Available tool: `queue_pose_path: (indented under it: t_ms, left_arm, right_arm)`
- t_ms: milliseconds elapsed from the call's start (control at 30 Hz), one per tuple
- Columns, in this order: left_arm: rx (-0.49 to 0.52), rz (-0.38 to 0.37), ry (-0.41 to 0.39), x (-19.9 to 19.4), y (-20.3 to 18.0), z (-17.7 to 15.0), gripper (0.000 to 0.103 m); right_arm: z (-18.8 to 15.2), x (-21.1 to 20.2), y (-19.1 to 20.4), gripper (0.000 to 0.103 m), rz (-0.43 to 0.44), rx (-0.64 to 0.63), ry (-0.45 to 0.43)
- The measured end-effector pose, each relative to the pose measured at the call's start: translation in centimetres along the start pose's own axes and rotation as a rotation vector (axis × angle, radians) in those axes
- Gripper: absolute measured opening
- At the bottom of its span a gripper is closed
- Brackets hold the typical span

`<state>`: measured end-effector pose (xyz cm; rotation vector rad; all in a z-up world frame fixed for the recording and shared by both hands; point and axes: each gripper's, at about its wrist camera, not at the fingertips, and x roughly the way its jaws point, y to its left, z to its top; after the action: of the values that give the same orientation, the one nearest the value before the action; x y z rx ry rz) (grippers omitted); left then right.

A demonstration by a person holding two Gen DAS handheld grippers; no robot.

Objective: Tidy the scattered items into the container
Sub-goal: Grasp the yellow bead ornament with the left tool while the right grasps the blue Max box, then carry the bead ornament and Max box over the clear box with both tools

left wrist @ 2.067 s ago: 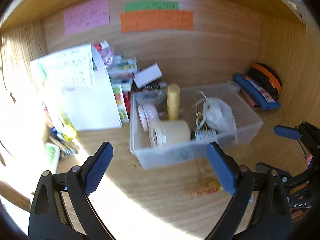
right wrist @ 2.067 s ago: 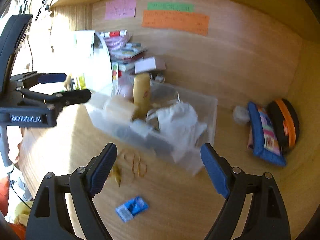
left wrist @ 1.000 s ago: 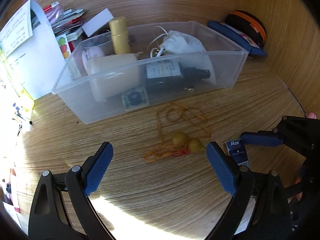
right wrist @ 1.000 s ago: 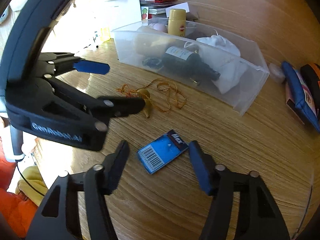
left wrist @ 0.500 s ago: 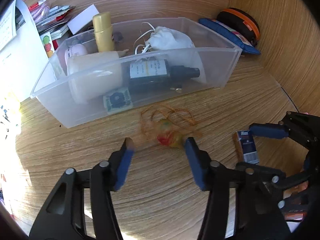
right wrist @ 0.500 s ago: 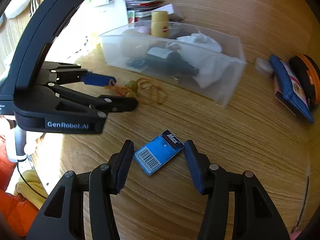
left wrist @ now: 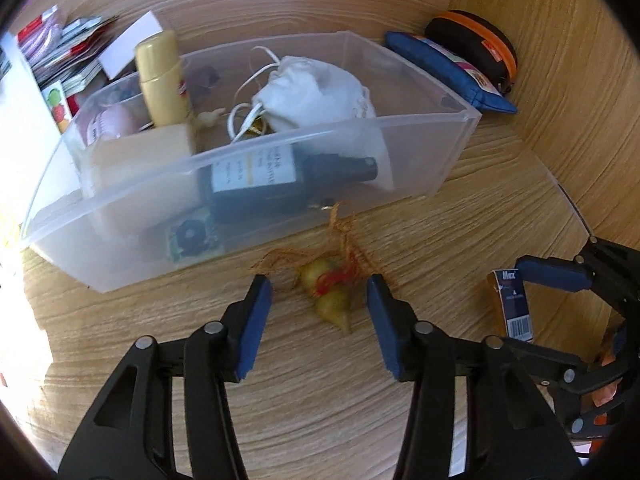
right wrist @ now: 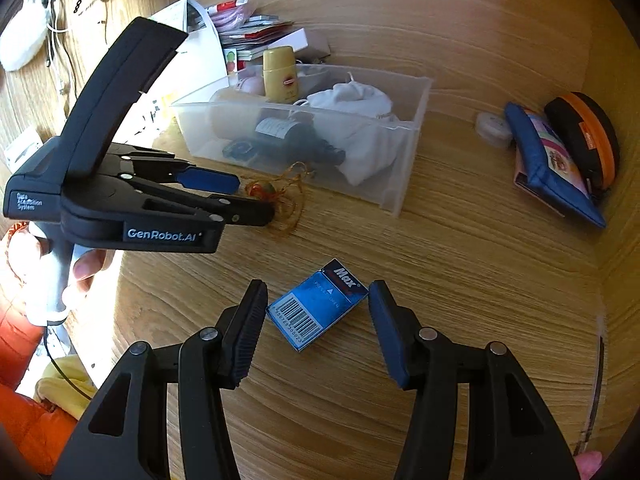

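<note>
- A small yellow ornament (left wrist: 329, 294) with red thread and a tangle of orange string lies on the wooden desk (left wrist: 280, 380), just in front of the clear plastic box (left wrist: 440, 168).
- The left gripper (left wrist: 318, 300) hangs over it, its jaws closing with the ornament between them; the blue pads (left wrist: 258, 312) do not yet press on it.
- A blue staple box (right wrist: 318, 304) lies flat on the desk, well apart from the clear box and to the right of the ornament.
- The right gripper (right wrist: 316, 312) has its jaws partly spread, one on each side of the staple box; whether the pads touch it I cannot tell.
- Inside the clear box lie a dark bottle (left wrist: 280, 184) on its side, a white drawstring bag (left wrist: 316, 92), an upright yellow bottle (left wrist: 160, 76) and a pale roll.
- To the right of the clear box, a blue pouch (right wrist: 548, 160) and a black-and-orange case (right wrist: 588, 136) lean against the wooden wall.
- Behind the clear box sit papers and packets.
</note>
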<state>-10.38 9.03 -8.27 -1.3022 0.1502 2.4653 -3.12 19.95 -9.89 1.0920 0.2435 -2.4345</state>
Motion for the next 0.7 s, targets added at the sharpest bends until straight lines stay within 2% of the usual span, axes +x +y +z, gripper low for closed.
queue_pose_path:
  t_ms: [100, 233, 333, 700]
  left_arm:
    - [0.023, 0.015, -0.009, 0.2, -0.4, 0.2, 0.022]
    - [0.004, 0.059, -0.033, 0.3, -0.4, 0.1, 0.022]
    - [-0.016, 0.055, -0.057, -0.4, 0.1, -0.3, 0.022]
    - [-0.072, 0.060, -0.172, -6.5, 3.3, -0.6, 0.022]
  right_arm:
    - [-0.2, -0.1, -0.3, 0.049, -0.003, 0.006, -0.001]
    - [-0.2, -0.3, -0.8, 0.049, -0.008, 0.019, -0.007]
    - [0.1, -0.8, -1.2, 0.049, -0.005, 0.029, -0.021]
    - [2.9, -1.8, -0.8, 0.049, 0.006, 0.028, -0.090]
